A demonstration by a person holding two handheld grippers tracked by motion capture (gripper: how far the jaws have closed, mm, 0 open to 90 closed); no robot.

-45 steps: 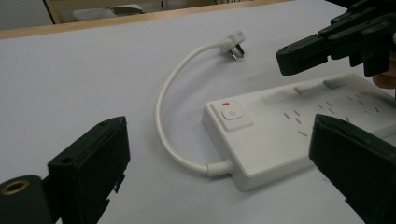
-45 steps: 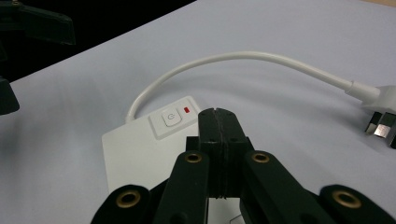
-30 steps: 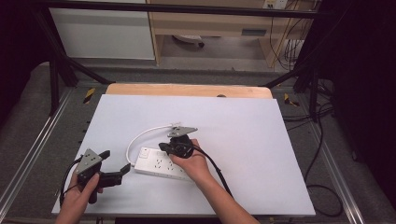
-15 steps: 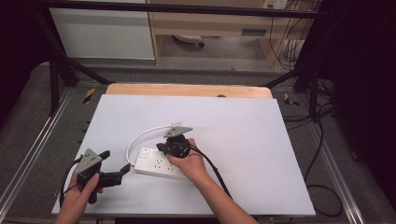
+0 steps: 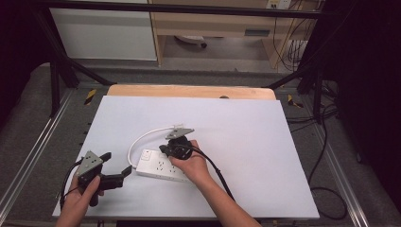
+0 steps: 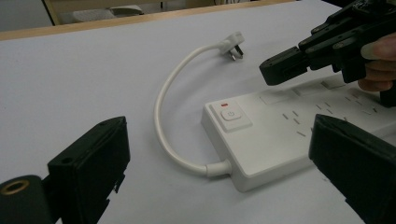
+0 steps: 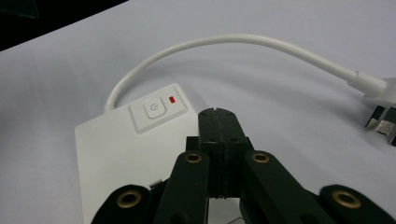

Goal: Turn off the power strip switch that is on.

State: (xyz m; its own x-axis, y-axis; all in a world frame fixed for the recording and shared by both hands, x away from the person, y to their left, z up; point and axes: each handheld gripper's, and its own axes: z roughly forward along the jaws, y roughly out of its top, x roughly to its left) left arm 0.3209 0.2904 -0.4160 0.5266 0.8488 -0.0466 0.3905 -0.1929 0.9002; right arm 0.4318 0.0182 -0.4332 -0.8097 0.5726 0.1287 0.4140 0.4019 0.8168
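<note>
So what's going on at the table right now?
A person holds a gripper in each hand over a white power strip on the white table. The right gripper, jaws shut with nothing between them, hangs over the strip just short of its power button. The left gripper sits open at the strip's cable end, not touching it. The strip's plug lies loose on the table.

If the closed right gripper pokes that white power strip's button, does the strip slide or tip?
The power strip lies flat and wide on the smooth white table, so tipping seems unlikely. It may skid a little, since nothing pins it. Its short cord looks stiff, holding its arc to the unplugged plug, so it would probably trail along.
</note>
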